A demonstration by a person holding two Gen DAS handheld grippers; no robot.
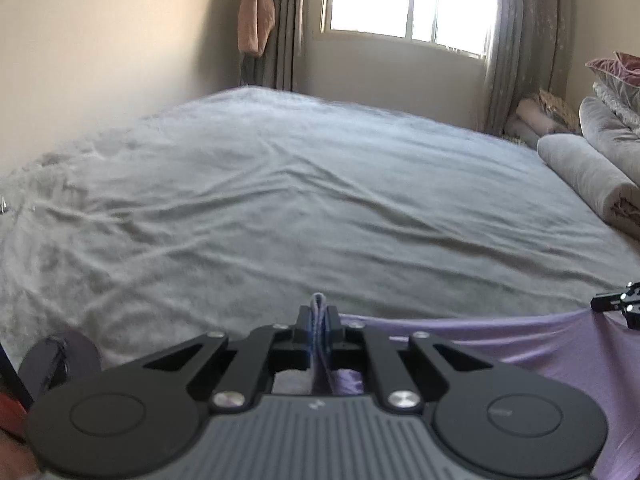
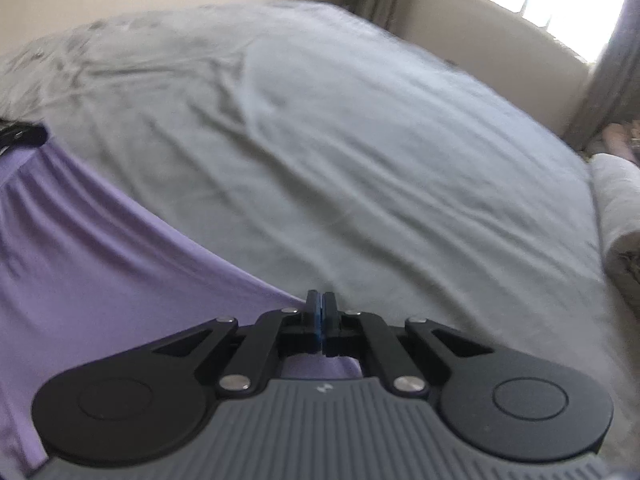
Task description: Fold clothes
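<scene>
A lilac garment [image 1: 520,344] hangs stretched between both grippers above the near edge of a grey bed [image 1: 280,200]. My left gripper [image 1: 319,308] is shut on a folded edge of the cloth, which sticks up between its fingers. The right gripper [image 1: 616,302] shows at the right edge of the left wrist view, with the cloth pulled taut up to it. In the right wrist view the right gripper [image 2: 320,304] is shut, and the garment [image 2: 100,248] runs from its fingers leftward to the left gripper [image 2: 20,136]. The lower part of the garment is hidden.
The grey bed cover [image 2: 360,140] lies wrinkled ahead. A rolled grey blanket [image 1: 584,176] and stacked pillows [image 1: 616,80] sit along its right side. Beyond the bed are a bright window [image 1: 408,0], grey curtains [image 1: 516,60] and a pinkish towel [image 1: 256,20] hanging by the wall.
</scene>
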